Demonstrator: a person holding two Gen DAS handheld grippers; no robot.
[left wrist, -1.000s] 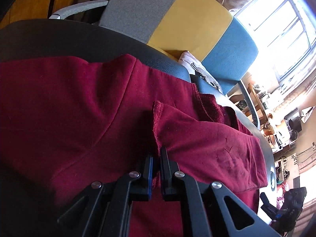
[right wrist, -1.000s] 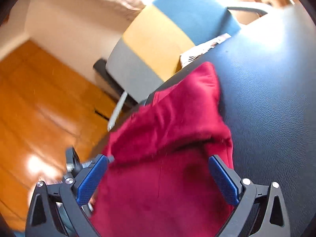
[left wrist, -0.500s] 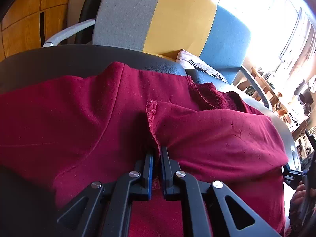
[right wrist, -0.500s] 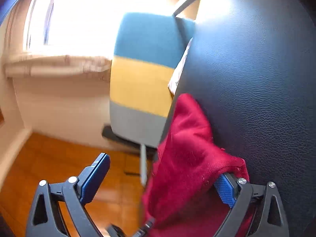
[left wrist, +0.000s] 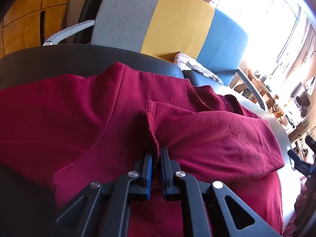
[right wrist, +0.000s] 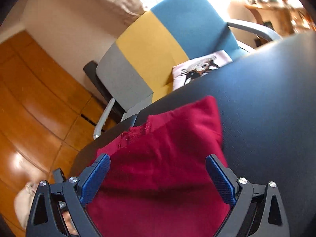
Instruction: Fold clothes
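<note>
A dark red garment (left wrist: 83, 114) lies crumpled on a black leather surface (left wrist: 59, 59). My left gripper (left wrist: 156, 154) is shut on a stitched hem of this red garment, with a folded-over flap (left wrist: 217, 140) spreading to its right. In the right wrist view the same red garment (right wrist: 169, 158) lies on the black surface (right wrist: 266, 108) under and ahead of my right gripper (right wrist: 158, 165). Its blue pads (right wrist: 219, 175) stand wide apart above the cloth and press on nothing.
A chair with grey, yellow and blue back panels (left wrist: 171, 23) stands just behind the black surface, with a pale printed cloth (right wrist: 201, 67) on its seat. A wooden floor (right wrist: 29, 102) lies to the left. A bright window (left wrist: 266, 19) and cluttered shelves (left wrist: 276, 98) are at the right.
The right gripper swung away to the right and has come back over the red cloth, open throughout. The left gripper kept its grip on the hem and rolled slightly.
</note>
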